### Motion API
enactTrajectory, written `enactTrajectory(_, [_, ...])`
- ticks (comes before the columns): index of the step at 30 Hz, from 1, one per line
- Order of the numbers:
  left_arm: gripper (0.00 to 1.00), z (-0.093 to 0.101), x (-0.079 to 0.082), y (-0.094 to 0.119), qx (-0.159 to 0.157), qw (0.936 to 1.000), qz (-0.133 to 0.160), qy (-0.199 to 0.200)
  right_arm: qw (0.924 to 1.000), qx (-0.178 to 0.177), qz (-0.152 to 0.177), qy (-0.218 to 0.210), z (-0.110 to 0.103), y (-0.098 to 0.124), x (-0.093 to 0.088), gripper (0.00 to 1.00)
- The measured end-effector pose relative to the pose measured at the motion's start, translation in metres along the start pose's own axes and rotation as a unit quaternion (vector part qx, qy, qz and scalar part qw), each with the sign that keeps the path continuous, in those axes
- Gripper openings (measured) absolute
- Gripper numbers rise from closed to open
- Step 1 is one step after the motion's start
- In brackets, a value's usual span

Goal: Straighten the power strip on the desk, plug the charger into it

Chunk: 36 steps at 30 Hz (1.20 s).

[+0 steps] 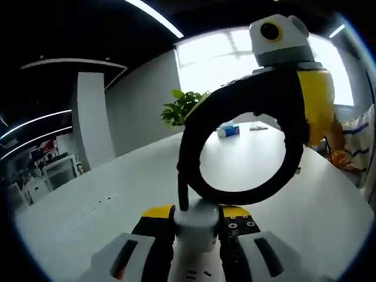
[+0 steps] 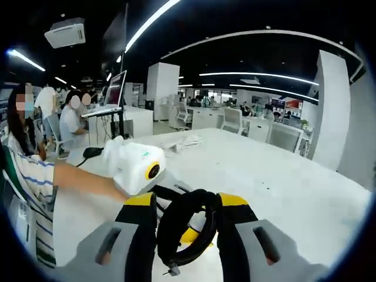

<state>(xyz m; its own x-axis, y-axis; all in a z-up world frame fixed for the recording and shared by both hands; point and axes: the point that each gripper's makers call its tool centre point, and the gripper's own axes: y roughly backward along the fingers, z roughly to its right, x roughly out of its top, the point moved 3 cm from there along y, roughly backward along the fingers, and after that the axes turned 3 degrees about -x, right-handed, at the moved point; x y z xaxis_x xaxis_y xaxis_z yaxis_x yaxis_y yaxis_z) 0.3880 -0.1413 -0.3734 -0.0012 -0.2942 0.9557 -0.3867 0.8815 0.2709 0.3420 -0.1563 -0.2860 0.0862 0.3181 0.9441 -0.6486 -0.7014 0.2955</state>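
White desk (image 1: 88, 200) in an open office. Our left gripper (image 1: 197, 226) clamps the white charger (image 1: 197, 223); right gripper (image 2: 187, 226) pinches its coiled black cable (image 2: 185, 235). Strip at 6 o'clock, we think. Next: align plug w/ socket, push.

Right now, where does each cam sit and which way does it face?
Left gripper view: rides the left gripper, facing a bright window and plant; jaws clamp a white charger.
Right gripper view: rides the right gripper, facing the open office; jaws grip the black cable; person's forearm shows.
Shared: white desk, looped cable, opposite gripper.
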Motion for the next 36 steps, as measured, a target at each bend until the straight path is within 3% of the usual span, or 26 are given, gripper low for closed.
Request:
enactTrajectory(2, [0.28, -0.002, 0.0, 0.0, -0.005, 1.0, 0.004, 0.007, 0.9996, 0.013, 0.024, 0.005, 0.0, 0.008, 0.002, 0.34])
enactTrajectory(6, [0.28, -0.003, 0.0, 0.0, -0.012, 0.9997, 0.011, 0.019, 0.9958, 0.042, 0.074, -0.032, 0.001, 0.029, 0.004, 0.31])
enactTrajectory(13, [0.28, -0.003, 0.0, -0.002, -0.017, 0.9995, 0.015, 0.022, 0.9923, 0.039, 0.117, -0.007, 0.033, 0.051, 0.001, 0.26])
enactTrajectory(19, [0.28, -0.002, -0.001, -0.002, -0.018, 0.9995, 0.013, 0.021, 0.9927, 0.076, 0.094, 0.008, 0.046, 0.025, -0.024, 0.25])
enactTrajectory(22, [0.28, -0.002, -0.001, -0.002, -0.019, 0.9995, 0.012, 0.021, 0.9894, 0.12, 0.082, 0.006, 0.043, 0.01, -0.029, 0.25])
enactTrajectory(27, [0.28, -0.002, -0.001, -0.001, -0.021, 0.9995, 0.01, 0.02, 0.9858, 0.15, 0.074, 0.013, 0.041, -0.013, -0.028, 0.25])
enactTrajectory(31, [0.28, -0.002, -0.001, 0.0, -0.024, 0.9995, 0.008, 0.019, 0.9776, 0.192, 0.085, 0.012, 0.034, -0.023, -0.022, 0.22])
enactTrajectory(36, [0.28, -0.001, -0.001, 0.0, -0.026, 0.9995, 0.006, 0.019, 0.9754, 0.202, 0.083, 0.032, 0.032, -0.033, -0.025, 0.17])
